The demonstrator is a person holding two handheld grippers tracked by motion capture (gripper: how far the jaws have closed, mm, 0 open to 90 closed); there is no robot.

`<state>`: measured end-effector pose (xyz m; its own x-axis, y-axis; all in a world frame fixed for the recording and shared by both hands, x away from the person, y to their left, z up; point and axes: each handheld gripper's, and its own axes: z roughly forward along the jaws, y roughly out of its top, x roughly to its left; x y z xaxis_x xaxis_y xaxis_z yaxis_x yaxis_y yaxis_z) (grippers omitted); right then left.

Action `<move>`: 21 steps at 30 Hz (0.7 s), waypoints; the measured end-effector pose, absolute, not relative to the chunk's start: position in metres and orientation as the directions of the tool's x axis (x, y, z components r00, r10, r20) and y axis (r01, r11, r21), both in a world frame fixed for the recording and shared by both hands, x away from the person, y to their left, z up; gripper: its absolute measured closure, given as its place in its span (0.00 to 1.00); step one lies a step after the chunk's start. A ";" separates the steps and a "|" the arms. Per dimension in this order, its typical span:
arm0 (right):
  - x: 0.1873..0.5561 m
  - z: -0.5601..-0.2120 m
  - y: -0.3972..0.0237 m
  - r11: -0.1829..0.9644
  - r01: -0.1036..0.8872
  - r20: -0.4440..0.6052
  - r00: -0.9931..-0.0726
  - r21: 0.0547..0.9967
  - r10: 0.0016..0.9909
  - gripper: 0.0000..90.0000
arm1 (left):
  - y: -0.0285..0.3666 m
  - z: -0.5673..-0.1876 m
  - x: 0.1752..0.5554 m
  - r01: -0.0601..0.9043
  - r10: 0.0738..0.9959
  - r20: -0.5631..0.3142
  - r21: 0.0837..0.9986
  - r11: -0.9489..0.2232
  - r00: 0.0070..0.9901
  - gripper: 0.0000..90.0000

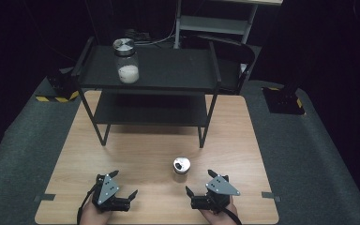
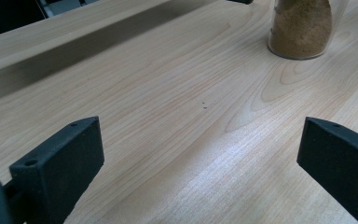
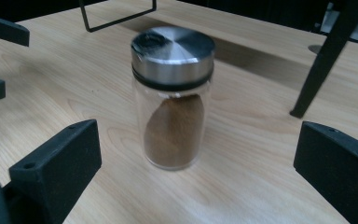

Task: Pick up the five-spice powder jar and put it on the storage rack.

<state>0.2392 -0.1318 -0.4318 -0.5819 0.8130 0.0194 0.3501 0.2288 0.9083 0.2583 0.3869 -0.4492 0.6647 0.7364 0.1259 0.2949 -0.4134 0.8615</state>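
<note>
Two black jaws of the right gripper point(image 3: 196, 172) rise at the near edge of the right gripper view, standing wide apart and holding nothing, with the spice jar point(image 3: 173, 95) upright on the table point(image 3: 261, 154) just beyond the gap between them. In the high view the jar point(image 1: 181, 168) stands near the front of the table point(image 1: 136, 150), a little left of and just beyond the right gripper point(image 1: 200, 182). Its glass body holds brown powder heaped to one side, and a brushed metal lid with a dark band sits on top.

Over at the near left, the left gripper point(image 1: 125, 183) rests low on the wood, its jaws also spread and empty; in its own view the brown-filled base of the jar point(image 2: 300, 30) shows far off to the right.

Beyond, a black two-tier rack point(image 1: 147, 70) stands across the far half of the table, with a second jar point(image 1: 126, 61), holding white powder, on the left of its top shelf.

The step in hand looks like a reach to grasp the brown jar with the right gripper. To do it well, I would slide the gripper forward and slightly left until the glass sits centred between the jaws, keep them level with the mid-body below the lid band, and close gently: smooth round glass may slip or tip if pinched off-centre or too high.
</note>
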 end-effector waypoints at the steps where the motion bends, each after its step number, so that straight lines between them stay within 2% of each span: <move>1: 0.241 -0.430 -0.130 0.231 0.347 0.018 -0.586 0.909 0.810 0.00 | 0.388 -0.449 0.259 0.296 0.736 0.122 0.862 -0.411 0.665 0.01; 6: 0.250 -0.426 -0.121 0.238 0.347 0.015 -0.592 0.907 0.806 0.01 | 0.394 -0.450 0.261 0.307 0.739 0.087 0.872 -0.381 0.668 0.01; 16: 0.255 -0.427 -0.100 0.262 0.336 -0.017 -0.585 0.905 0.811 0.00 | 0.395 -0.451 0.261 0.297 0.729 0.090 0.873 -0.386 0.679 0.01; 21: 0.263 -0.431 -0.094 0.243 0.356 0.004 -0.570 0.902 0.822 0.00 | 0.396 -0.451 0.261 0.297 0.730 0.086 0.876 -0.379 0.678 0.01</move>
